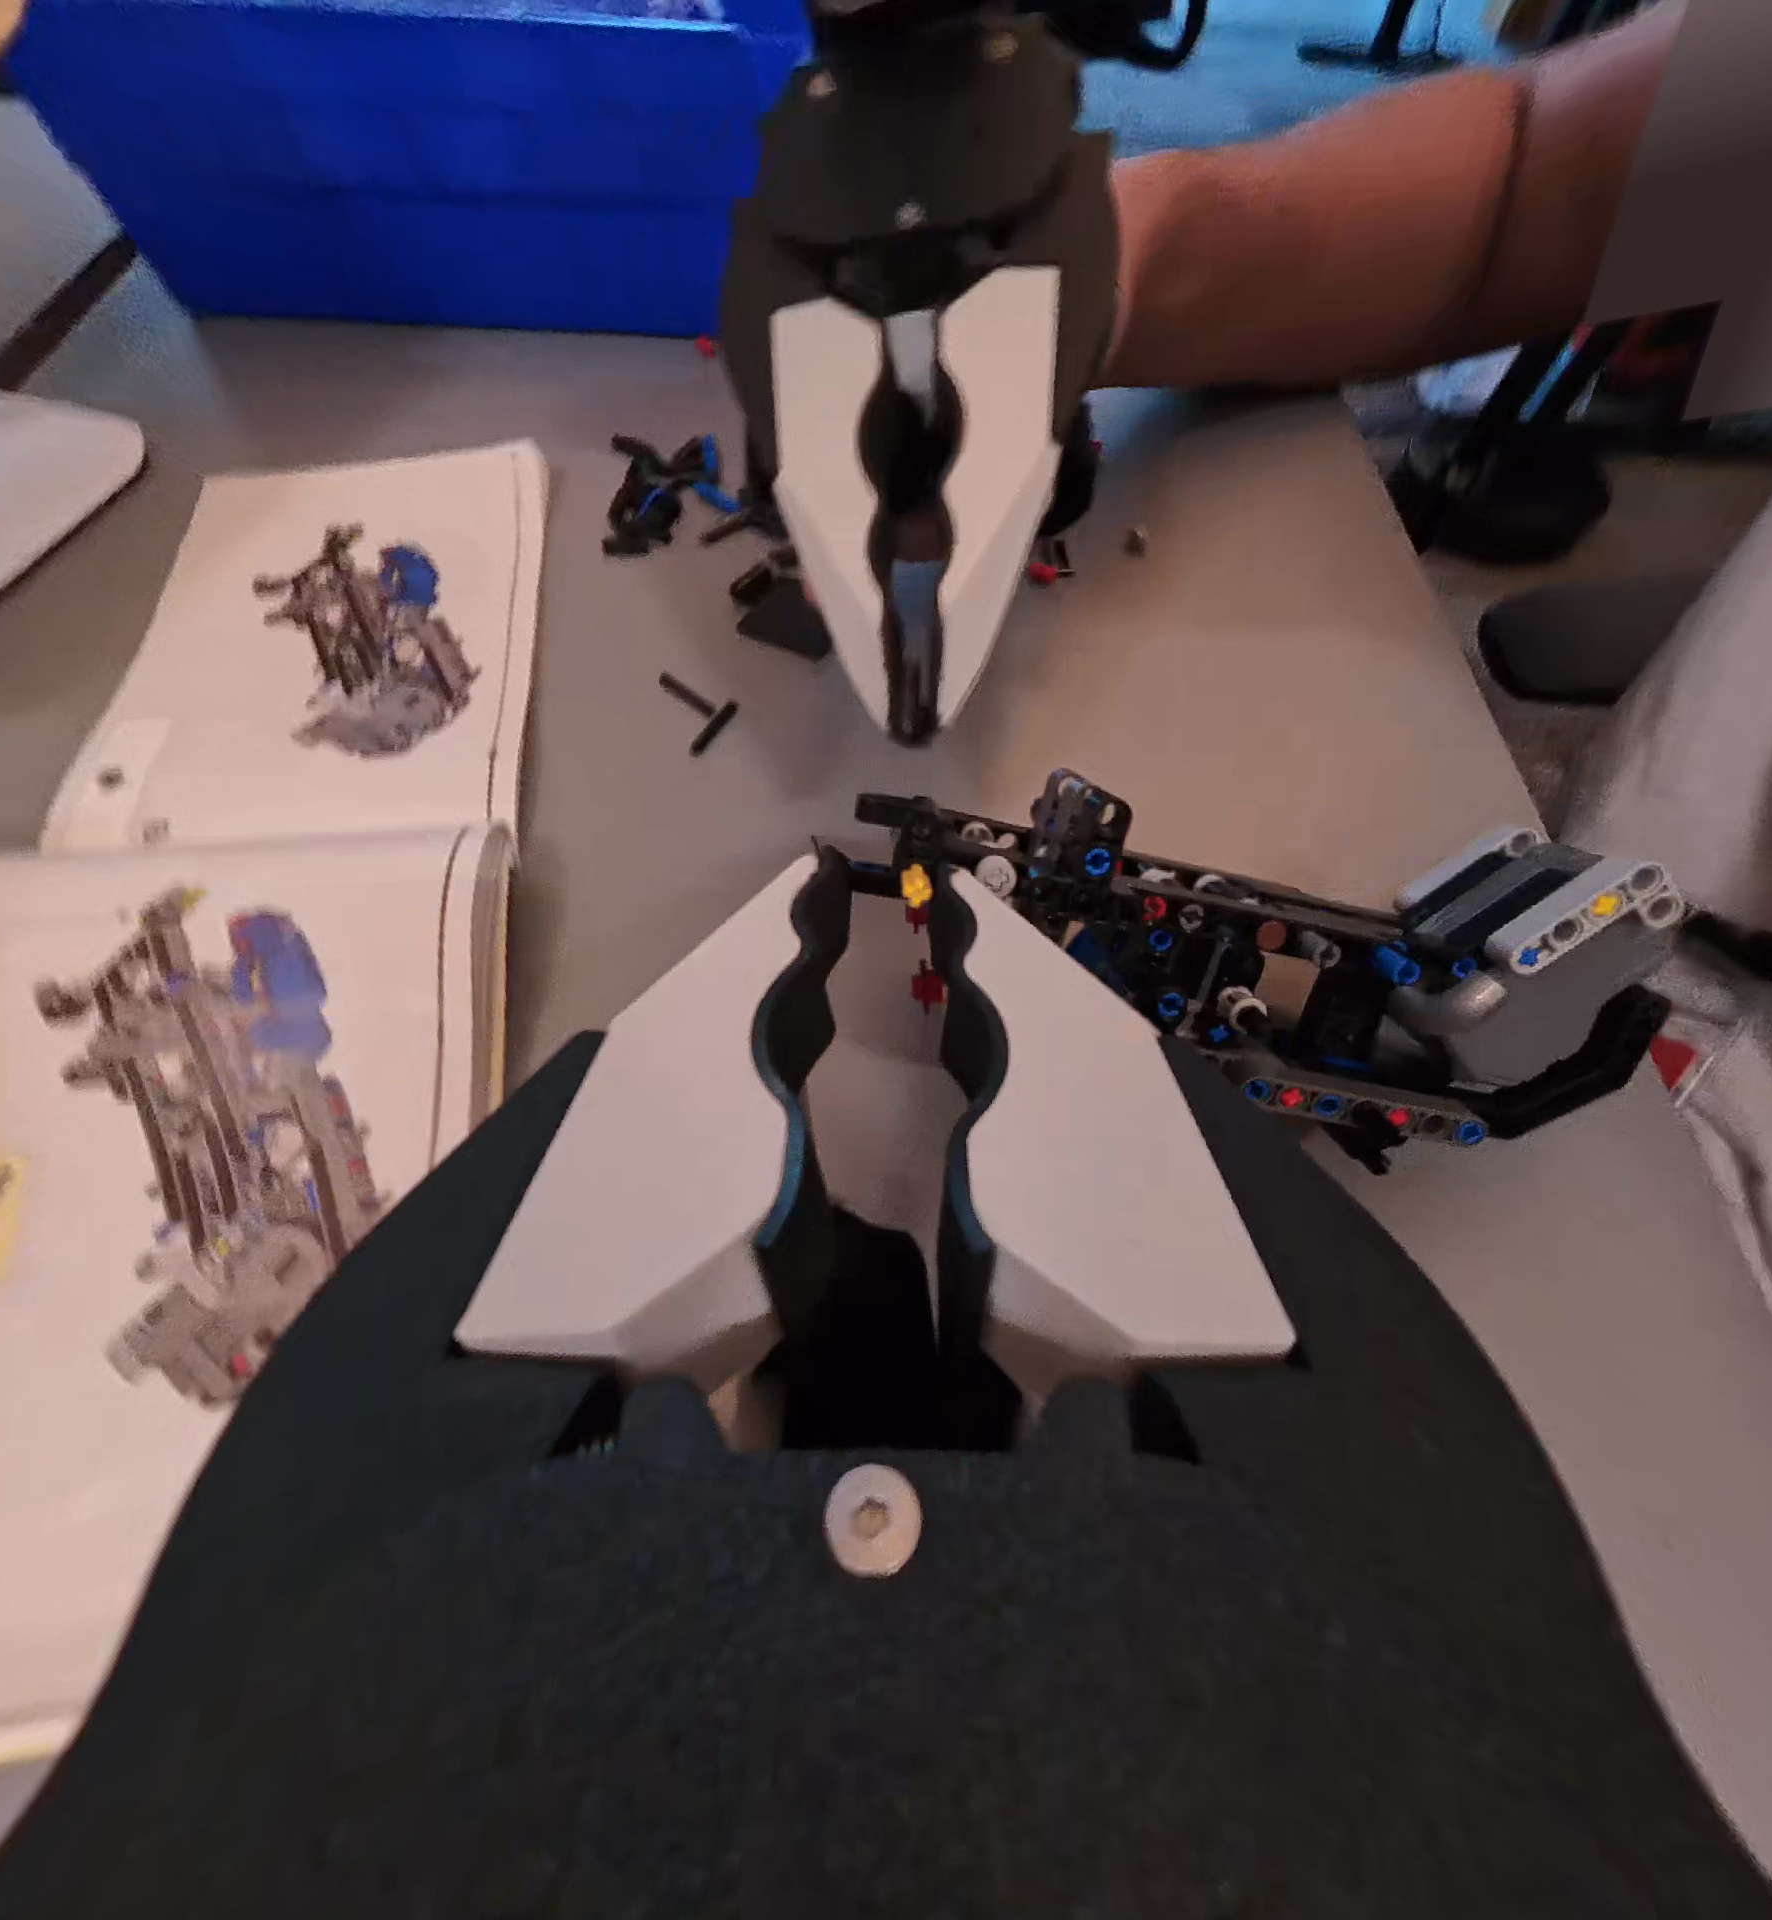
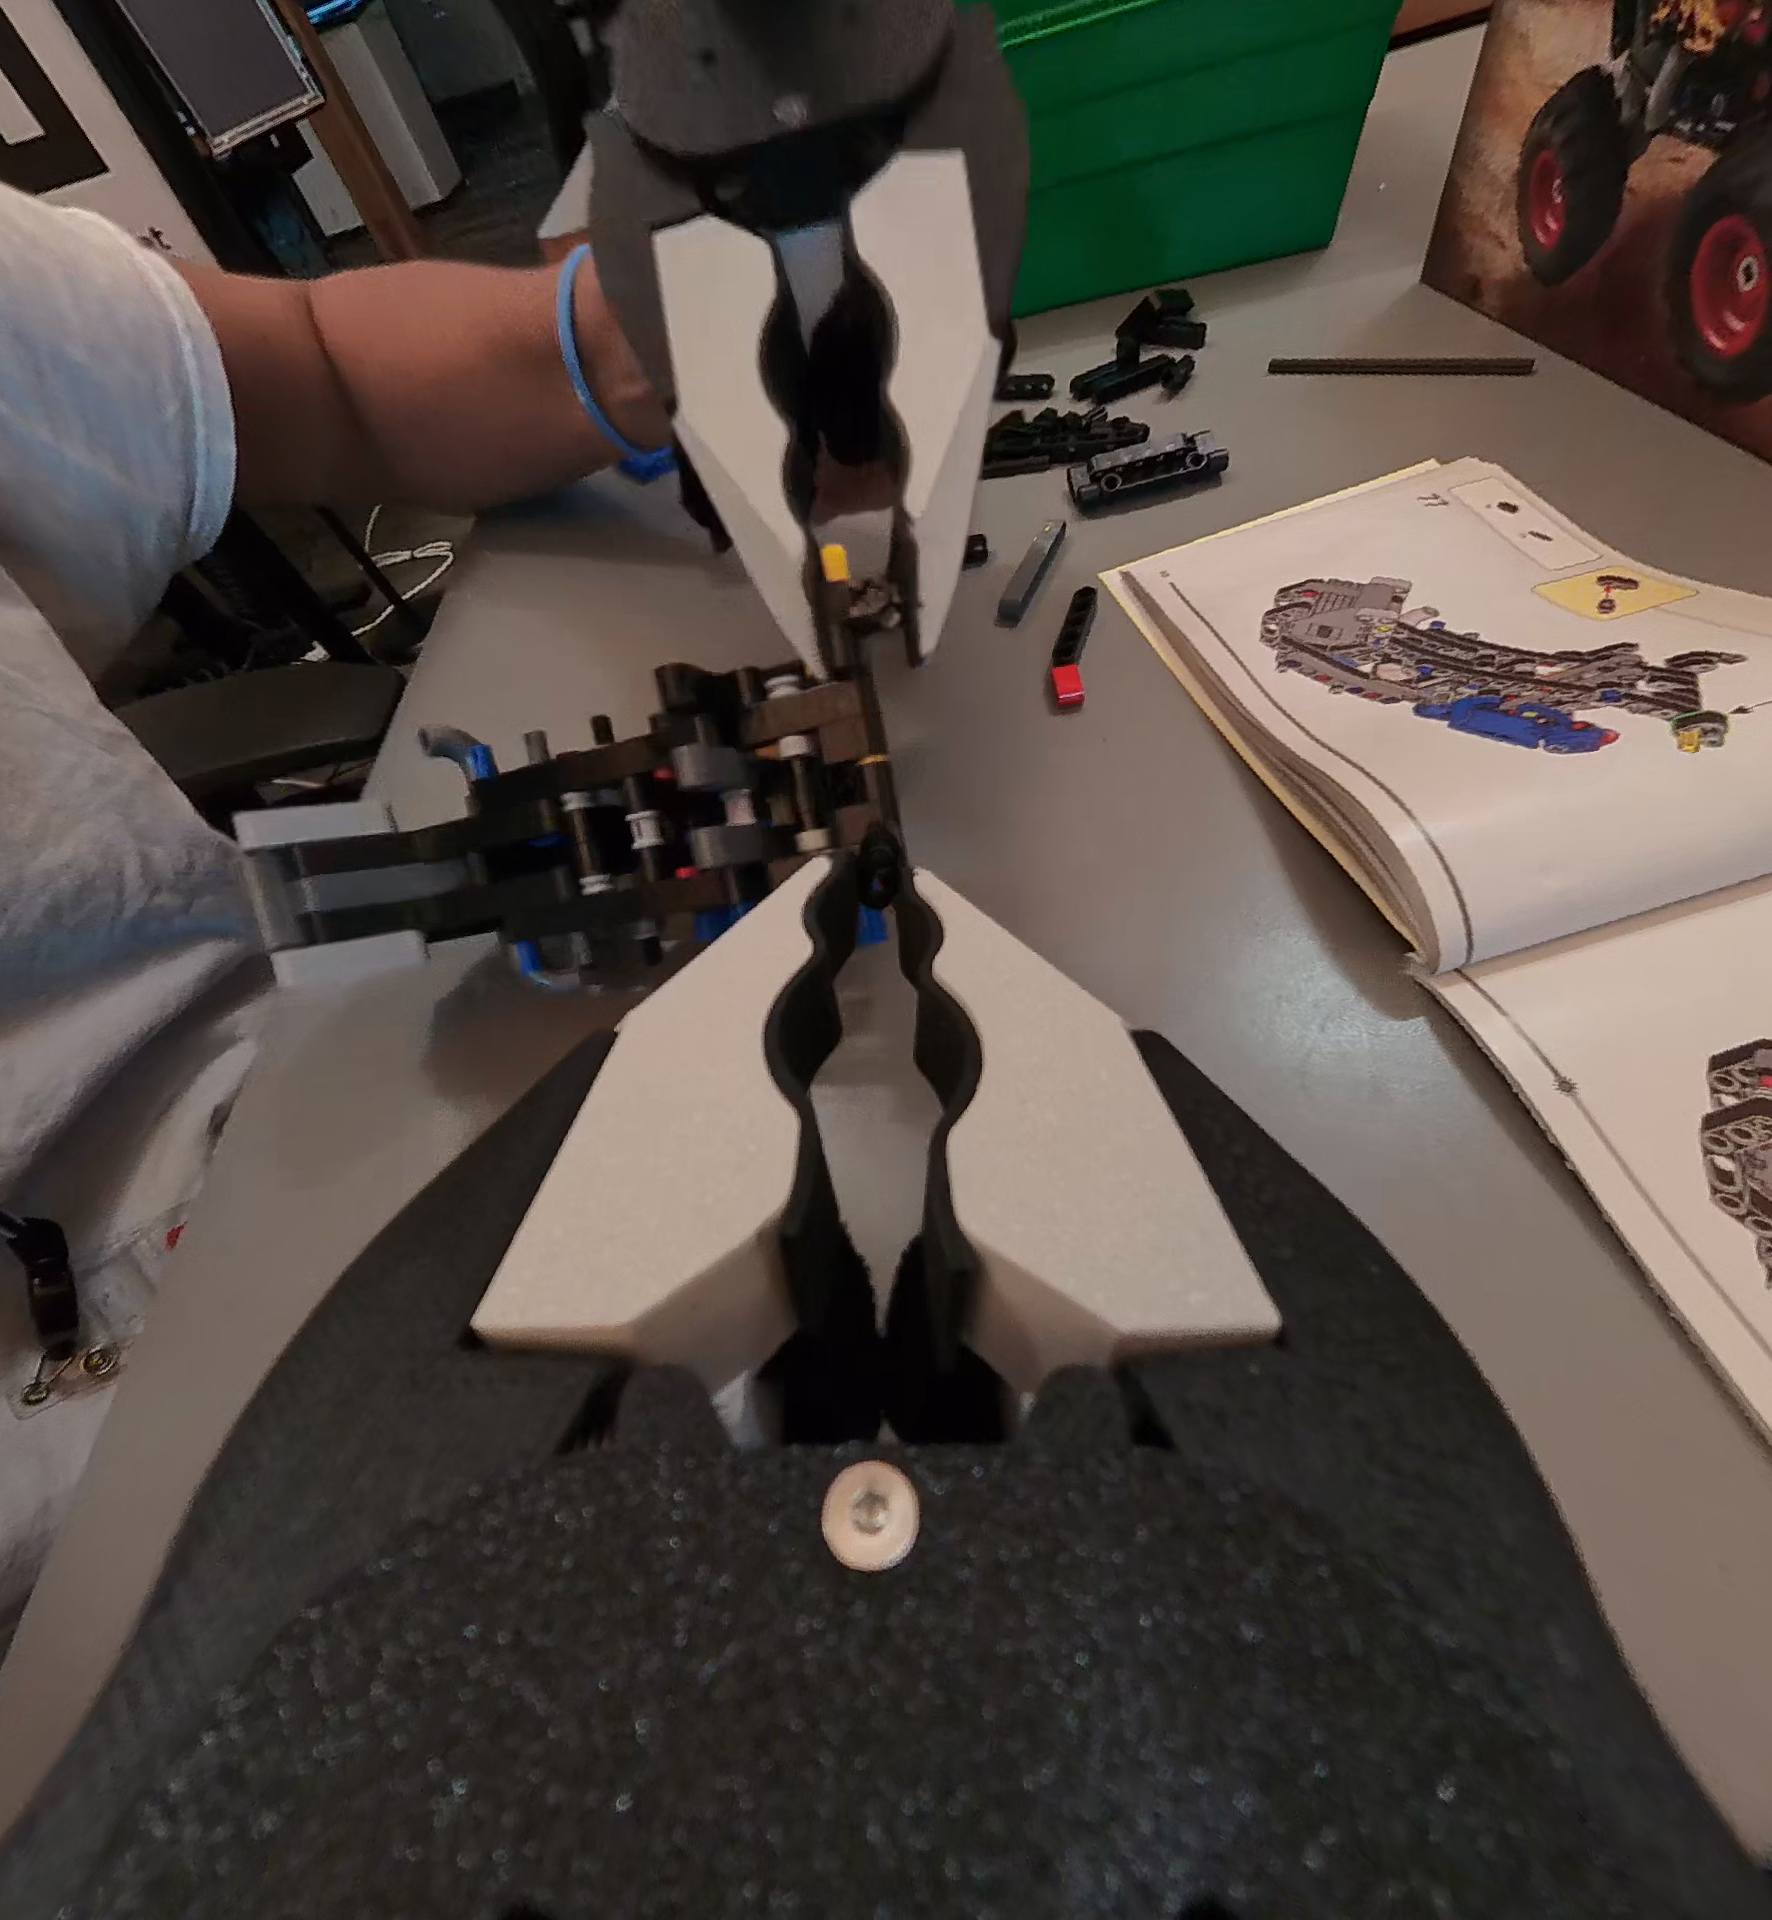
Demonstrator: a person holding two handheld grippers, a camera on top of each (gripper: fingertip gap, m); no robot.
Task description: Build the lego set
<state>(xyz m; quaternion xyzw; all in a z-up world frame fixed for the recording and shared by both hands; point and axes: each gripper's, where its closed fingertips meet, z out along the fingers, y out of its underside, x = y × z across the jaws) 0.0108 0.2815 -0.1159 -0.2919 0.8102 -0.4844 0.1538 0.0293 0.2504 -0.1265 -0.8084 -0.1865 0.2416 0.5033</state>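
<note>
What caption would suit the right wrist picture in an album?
Two tongs meet at the front end of a half-built Lego chassis, open instruction booklet alongside.

We look down along each gripper's fingers from close above the tabletop [image 1: 1225, 665], the two cameras facing each other. Both views share the model [image 1: 1277, 966] [image 2: 653, 821] between them, the open booklet [image 1: 321, 665] [image 2: 1484, 707], and the opposite gripper.

Bare table [image 1: 1225, 665] lies open ahead-right of my left jaws. The chassis [image 1: 1277, 966] blocks the right; 1 open manual [image 1: 238, 831] fills the left.
</note>
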